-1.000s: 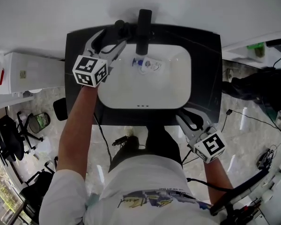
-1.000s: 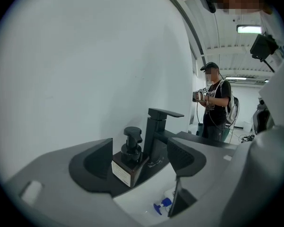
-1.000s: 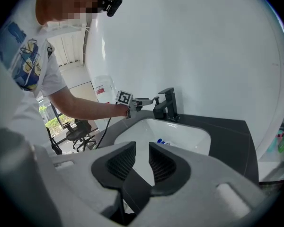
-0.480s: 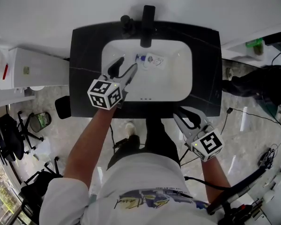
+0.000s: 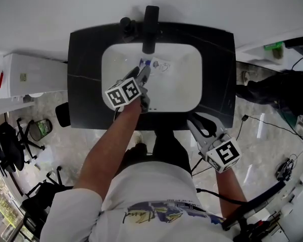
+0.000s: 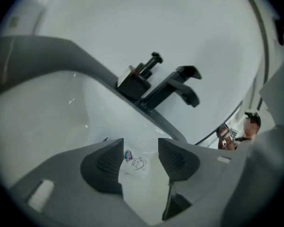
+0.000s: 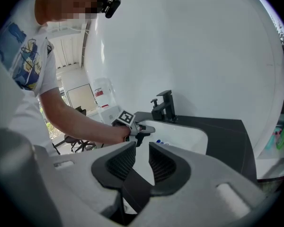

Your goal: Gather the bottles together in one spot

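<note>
my left tongs (image 6: 140, 148) sit low in the white sink (image 5: 184, 92), spread but just narrowing. the clear bottle (image 5: 155, 64) lies in their gap by the faucet (image 5: 150, 29), not pinched. my right tongs (image 7: 142, 159) hang slightly parted and empty, in front of the black surface (image 5: 219, 69).

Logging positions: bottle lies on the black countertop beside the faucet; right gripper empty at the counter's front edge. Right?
No: the head view shows the bottle lying in the white basin below the faucet, not on the countertop. The right gripper is empty at the front edge.
</note>
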Motion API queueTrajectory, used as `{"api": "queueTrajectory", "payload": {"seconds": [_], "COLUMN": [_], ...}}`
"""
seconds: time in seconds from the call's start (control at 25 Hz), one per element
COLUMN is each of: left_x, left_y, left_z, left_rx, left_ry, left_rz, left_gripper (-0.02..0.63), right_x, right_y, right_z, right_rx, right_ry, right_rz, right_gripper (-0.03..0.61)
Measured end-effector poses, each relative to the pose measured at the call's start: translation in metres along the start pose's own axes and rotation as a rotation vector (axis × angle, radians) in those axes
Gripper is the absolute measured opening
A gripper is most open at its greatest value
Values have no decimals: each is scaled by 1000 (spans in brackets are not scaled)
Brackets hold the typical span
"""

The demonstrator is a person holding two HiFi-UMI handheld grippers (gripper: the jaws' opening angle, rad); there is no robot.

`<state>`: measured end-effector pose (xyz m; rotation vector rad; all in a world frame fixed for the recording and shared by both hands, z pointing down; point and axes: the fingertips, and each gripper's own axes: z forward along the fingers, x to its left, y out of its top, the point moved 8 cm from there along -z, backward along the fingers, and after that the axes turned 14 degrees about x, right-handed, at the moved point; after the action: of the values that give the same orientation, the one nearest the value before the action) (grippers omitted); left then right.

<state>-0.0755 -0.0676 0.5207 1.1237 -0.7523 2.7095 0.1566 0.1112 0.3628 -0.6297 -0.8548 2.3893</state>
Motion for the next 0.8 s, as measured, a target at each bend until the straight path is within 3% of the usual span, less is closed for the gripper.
{"api": "queueTrajectory", "payload": {"seconds": [0.12,0.36,0.8], "left_x": [11,36,54], "left_y": [-8,-15,-15], "left_z": [25,58,93], "left_rx": [-4,-8,-14], "left_ry": [-11,48,82], "left_rz": [-208,-444,-630], "left_gripper": [230,218,219], "right_x": [-17,-42,-74], "right_y": [2,5,1], "right_z": [3,10,14], "right_rx": [12,36,73], "right_ry": [13,42,72], "right_rz": [7,13,25], "right_gripper": [87,87,87]}}
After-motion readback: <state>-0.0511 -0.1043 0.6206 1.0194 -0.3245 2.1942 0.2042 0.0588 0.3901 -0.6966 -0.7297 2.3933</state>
